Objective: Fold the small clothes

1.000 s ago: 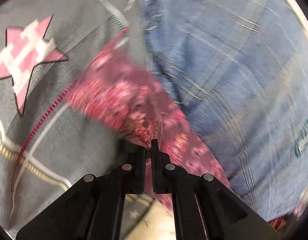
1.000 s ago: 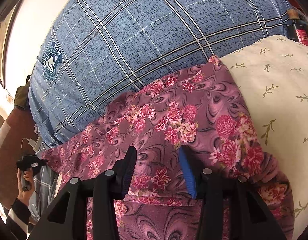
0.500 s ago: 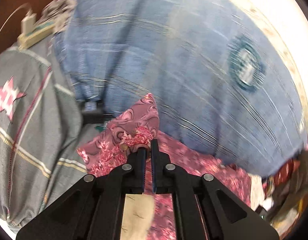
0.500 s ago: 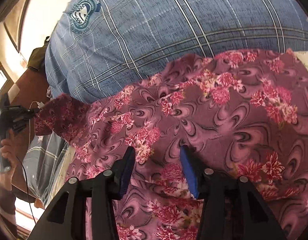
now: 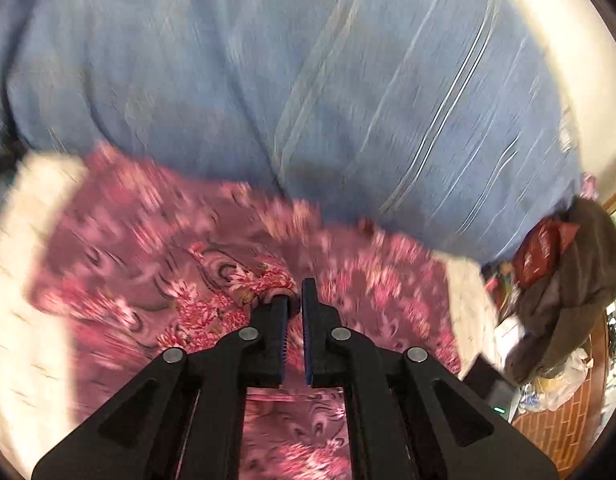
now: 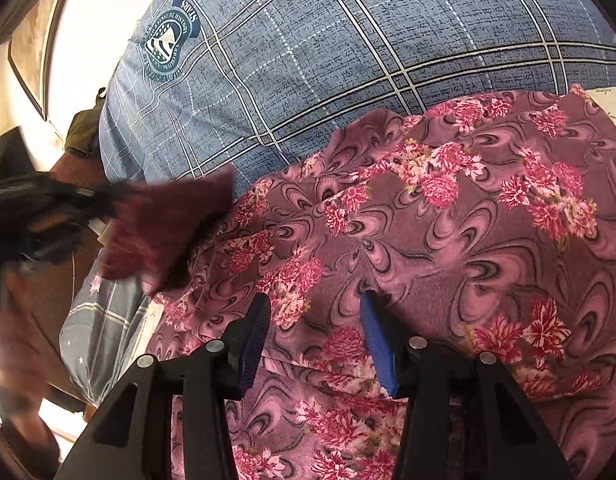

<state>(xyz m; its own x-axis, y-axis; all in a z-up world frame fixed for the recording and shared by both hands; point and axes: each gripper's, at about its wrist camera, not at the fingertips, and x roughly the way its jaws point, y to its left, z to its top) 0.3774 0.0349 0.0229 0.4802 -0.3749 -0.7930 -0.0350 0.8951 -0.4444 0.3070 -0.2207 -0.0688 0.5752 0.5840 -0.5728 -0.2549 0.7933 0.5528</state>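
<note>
A mauve garment with pink and red flowers (image 6: 448,220) lies spread on the bed against a blue plaid pillow (image 6: 348,60). My left gripper (image 5: 294,294) is shut on a bunched edge of the floral garment (image 5: 252,280), lifted over the rest of it; the view is blurred by motion. In the right wrist view that lifted edge (image 6: 164,232) shows at the left as a dark blur. My right gripper (image 6: 314,308) is open, its fingers low over the middle of the garment, holding nothing.
A cream sheet with leaf print (image 5: 24,280) lies under the garment. The blue pillow (image 5: 308,80) fills the far side. A grey checked cloth (image 6: 104,328) lies left. Clutter with a brown cloth and red packet (image 5: 556,264) sits at the right.
My left gripper has swung across with the garment's edge, from the grey star cloth toward the garment's middle. The right gripper stays open and has shifted a little over the fabric.
</note>
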